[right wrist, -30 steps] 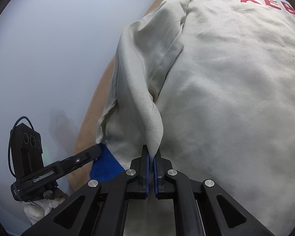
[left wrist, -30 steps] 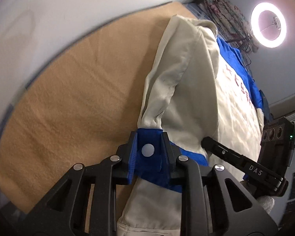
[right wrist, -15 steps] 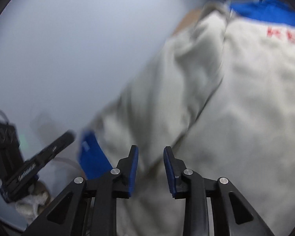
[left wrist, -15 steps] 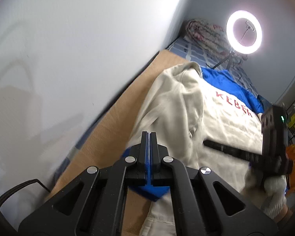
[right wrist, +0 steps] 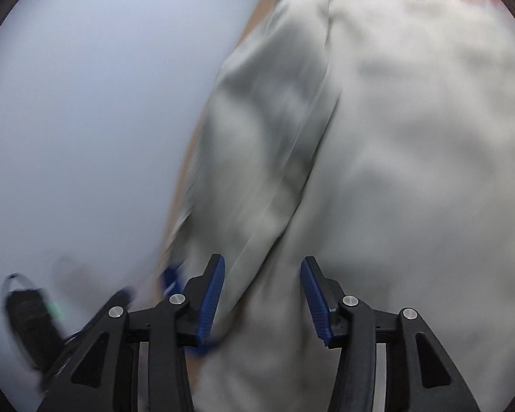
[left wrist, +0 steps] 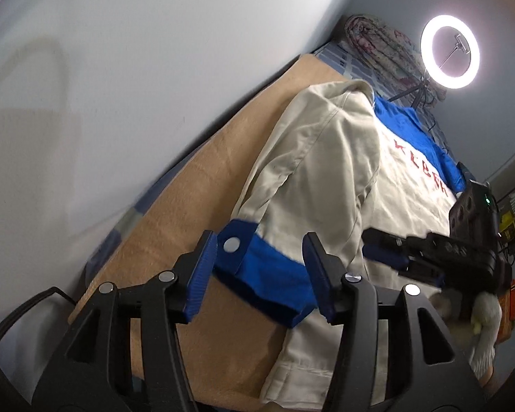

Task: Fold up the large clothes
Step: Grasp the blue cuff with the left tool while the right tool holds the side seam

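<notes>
Bedding first: a tan blanket (left wrist: 202,206) covers the bed along a pale wall (left wrist: 120,86), and on it lies the big cream jacket (left wrist: 405,199), back up, red lettering across a blue yoke (left wrist: 408,127) at the far end, near a lit ring light (left wrist: 450,55) and a bundled quilt (left wrist: 377,44). Its sleeve (left wrist: 312,158) is folded in along the wall-side edge of the body, the blue cuff (left wrist: 261,274) resting near the hem.

My guess is that the sleeve fold has just been set down and let go. To finish it well, both tools should draw back without snagging the cloth, so the sleeve keeps straight along the seam, and the cuff needs to sit flat inside the jacket's outline before the next fold.

Left gripper (left wrist: 261,274) points steeply down over the cuff; its jaws have just been opening and stand apart either side of the cuff, with no sign of pressing on it. Right gripper (right wrist: 261,300), blurred in its own view, slants down over the sleeve seam; its jaws have just been opening too, and stand apart with cloth lying below them, nothing pinched. Seen from the left, it sits low over the jacket body, held in a white-gloved hand (left wrist: 484,319)
</notes>
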A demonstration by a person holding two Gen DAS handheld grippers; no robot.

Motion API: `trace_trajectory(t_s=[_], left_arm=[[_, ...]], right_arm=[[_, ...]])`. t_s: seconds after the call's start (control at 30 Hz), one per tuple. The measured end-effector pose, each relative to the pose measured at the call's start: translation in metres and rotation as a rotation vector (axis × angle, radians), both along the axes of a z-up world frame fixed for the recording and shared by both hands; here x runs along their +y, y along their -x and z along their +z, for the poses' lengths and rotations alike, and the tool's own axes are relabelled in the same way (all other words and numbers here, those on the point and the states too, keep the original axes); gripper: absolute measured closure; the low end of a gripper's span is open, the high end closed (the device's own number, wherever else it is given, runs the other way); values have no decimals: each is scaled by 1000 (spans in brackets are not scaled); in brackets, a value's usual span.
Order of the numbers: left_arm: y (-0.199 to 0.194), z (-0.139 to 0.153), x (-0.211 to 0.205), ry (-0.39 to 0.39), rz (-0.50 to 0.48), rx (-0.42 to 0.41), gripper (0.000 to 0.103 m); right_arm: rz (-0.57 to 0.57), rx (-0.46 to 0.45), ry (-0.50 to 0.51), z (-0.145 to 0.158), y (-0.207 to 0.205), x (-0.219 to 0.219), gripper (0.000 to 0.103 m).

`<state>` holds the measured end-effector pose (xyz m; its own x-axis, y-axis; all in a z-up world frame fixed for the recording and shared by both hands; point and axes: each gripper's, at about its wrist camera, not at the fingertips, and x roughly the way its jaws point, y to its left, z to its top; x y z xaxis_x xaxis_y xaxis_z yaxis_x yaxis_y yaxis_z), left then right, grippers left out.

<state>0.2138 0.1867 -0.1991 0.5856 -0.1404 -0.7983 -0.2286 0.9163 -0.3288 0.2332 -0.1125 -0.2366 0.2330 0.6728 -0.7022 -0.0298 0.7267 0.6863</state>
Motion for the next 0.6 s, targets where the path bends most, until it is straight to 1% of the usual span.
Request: trace_trajectory(t_s=[0.03,0.13,0.17,0.2,0.23,0.3,0.33,0.4,0.43,0.5,0.57,0.6], left_arm=[[1,-2,1,2,6,4,50],[1,-8,7,49,25,23,50],[1,-8,8,60,29,27,50],[1,-8,8,61,30,25,50],[0,-7,8,56,30,23,50],[2,-4,8,49,22,12,50],[1,-2,6,51,19,9,50],[0,-2,6,71,19,7,50],[-1,-4,7,80,21,10,50],[-5,-13,8,111,26,33,49],[-10,-23,9,173,28,58,49],[-14,-31,7,209,22,78,49]], right_arm=[[12,3,-13,-2,6,5,53],[30,-19,27,-6,11,19,53],[24,-20,24,-7,7,22,53],[20,-21,12,-7,8,24,61],[19,-29,2,-6,8,27,85],[45,-29,-25,-1,4,35,98],[50,-39,-38,-1,-10,36,101],[67,-69,-52,14,-10,32,103],[70,-87,-45,27,-3,24,103],[73,-125,17,40,0,13,103],[65,-132,100,37,-2,5,103],[63,-121,113,32,-3,-2,103]])
